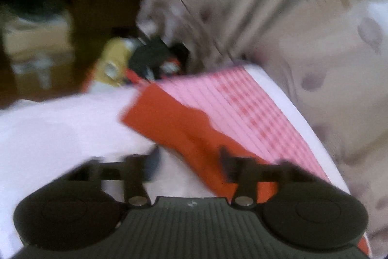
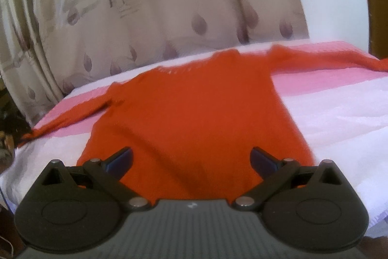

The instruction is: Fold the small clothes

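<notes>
Red knit: small sweater (image 2: 194,113) lies flat on bed, front up, neckline at far side, hem nearest R cam.
Sleeves: both spread out sideways; L-of-frame sleeve (image 2: 70,117) runs to bed edge, other sleeve (image 2: 327,57) reaches toward far R corner.
Bedding: white towel-like cover (image 2: 339,113) w/ a pink striped band (image 2: 315,83) under sweater's upper part.
R gripper (image 2: 191,159): jaws wide apart, nothing clamped; hovers just over sweater hem, blue pads either side of hem's middle. Contact w/ cloth: can't tell.
L gripper (image 1: 184,162): view badly blurred; fingers apart, released, no cloth between them. Sits over white cover w/ red sleeve (image 1: 194,128) passing under its R finger.
L view extras: pink stripes (image 1: 242,108) beside sleeve, white bed edge beyond.
Backdrop: beige curtain (image 2: 145,16) w/ mauve leaf print hangs just behind bed.
Clutter: dark floor area off bed end w/ a yellowish item (image 1: 114,57) and black objs, too blurred to ID.
</notes>
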### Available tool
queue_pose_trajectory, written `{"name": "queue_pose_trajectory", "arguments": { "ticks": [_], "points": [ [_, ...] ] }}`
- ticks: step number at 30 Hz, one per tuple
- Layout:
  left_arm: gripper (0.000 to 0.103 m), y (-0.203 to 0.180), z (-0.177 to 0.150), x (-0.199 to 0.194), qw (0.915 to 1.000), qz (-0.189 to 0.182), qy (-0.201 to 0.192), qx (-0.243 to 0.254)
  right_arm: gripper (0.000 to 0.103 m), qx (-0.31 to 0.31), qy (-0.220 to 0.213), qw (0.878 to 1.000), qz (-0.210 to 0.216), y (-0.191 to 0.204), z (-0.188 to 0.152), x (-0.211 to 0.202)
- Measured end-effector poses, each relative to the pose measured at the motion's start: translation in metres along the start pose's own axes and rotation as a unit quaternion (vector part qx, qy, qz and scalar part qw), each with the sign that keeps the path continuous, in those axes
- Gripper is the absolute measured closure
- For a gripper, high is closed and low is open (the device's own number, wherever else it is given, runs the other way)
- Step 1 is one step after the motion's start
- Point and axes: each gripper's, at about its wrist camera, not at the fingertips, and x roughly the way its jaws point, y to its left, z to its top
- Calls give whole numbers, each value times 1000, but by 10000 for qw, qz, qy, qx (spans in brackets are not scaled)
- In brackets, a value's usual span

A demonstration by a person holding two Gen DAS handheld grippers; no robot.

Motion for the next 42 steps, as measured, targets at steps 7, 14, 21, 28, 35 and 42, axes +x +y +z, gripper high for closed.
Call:
{"name": "queue_pose_trajectory", "arguments": {
  "ticks": [7,14,21,28,35,42],
  "points": [
    [15,-43,-23,-55,9926,-453,-691,889,0,865,-531,9948,-70,-73,25,-20],
    [15,-107,-85,-40,9664,-1292,-423,2180,0,1857,-1033,9755,-564,-218,68,-10],
    [15,-113,-137,-18,9670,-1271,-163,2203,0,2949,-1153,9451,-807,-347,105,28],
    [5,-118,-138,-15,9649,-1315,-196,2267,5,3622,-953,9219,-993,-434,124,77],
    [3,-117,-138,-11,9687,-1210,-2,2169,38,3258,-1097,9348,-891,-450,140,111],
    [0,-118,-138,-11,9693,-1162,7,2166,98,3763,-1016,9161,-939,-470,137,111]
  ]
}}
